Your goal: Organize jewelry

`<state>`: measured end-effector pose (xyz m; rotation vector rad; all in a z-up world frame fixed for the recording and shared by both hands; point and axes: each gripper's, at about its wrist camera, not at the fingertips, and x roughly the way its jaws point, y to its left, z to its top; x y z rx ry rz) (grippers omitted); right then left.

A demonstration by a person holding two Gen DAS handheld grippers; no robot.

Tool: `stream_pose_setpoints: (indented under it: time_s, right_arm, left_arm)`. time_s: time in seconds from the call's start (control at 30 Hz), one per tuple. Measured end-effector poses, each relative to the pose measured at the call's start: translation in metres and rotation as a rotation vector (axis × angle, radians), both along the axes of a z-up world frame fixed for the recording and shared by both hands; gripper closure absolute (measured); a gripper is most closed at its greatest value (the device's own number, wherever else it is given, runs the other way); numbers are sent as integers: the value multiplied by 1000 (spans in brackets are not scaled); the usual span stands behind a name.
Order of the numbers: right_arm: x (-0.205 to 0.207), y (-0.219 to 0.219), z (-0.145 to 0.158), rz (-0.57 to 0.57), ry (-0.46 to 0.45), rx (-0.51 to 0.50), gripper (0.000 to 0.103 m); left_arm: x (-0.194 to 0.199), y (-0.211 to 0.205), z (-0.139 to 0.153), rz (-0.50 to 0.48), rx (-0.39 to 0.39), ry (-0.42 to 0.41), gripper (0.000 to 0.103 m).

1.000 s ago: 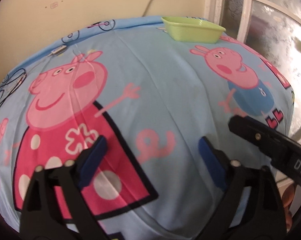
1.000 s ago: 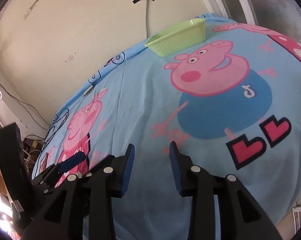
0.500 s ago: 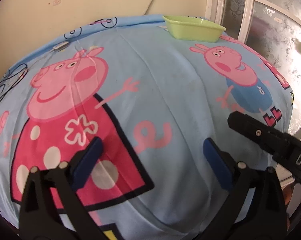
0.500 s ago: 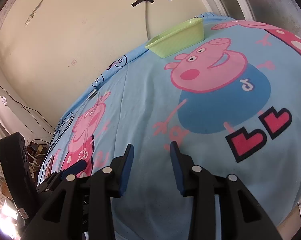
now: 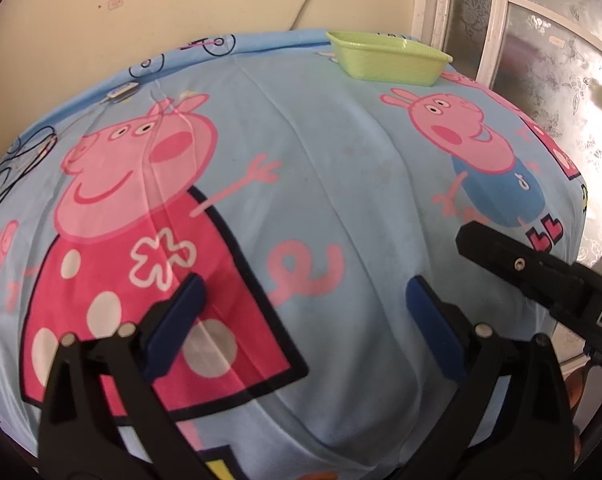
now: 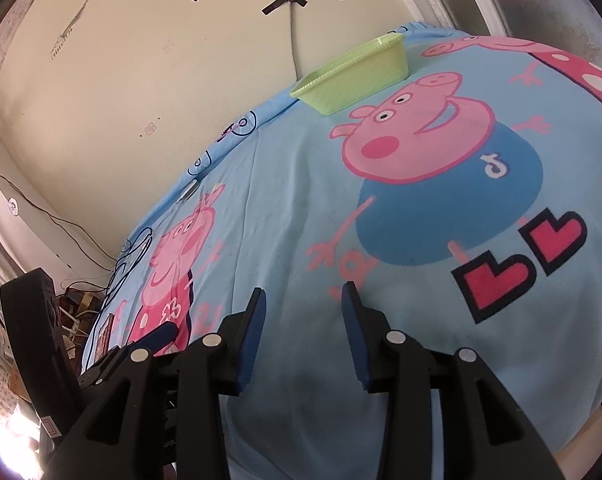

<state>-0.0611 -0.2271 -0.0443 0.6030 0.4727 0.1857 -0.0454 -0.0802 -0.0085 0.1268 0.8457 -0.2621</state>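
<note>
Fingers (image 5: 173,312) spread over cartoon sheet (image 5: 341,160), green basket (image 5: 389,60) far off, nothing between

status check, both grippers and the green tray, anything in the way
Left gripper wide open, empty. Right gripper opening, nothing between jaws. Green tray at the sheet's far edge, contents hidden. Nothing between grippers and tray.
</note>
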Motion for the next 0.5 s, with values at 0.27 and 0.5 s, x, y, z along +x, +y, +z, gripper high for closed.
stream_pose_setpoints:
  time_s: [0.27, 0.5]
  right_arm:
    - [-1, -1, -1, 5, -6, 6, 87]
    - [-2, 0, -1, 8, -11, 4, 86]
  left_arm:
    - [0, 1, 0, -2, -2, 0, 6]
    - [-1, 1, 0, 3, -10, -1, 6]
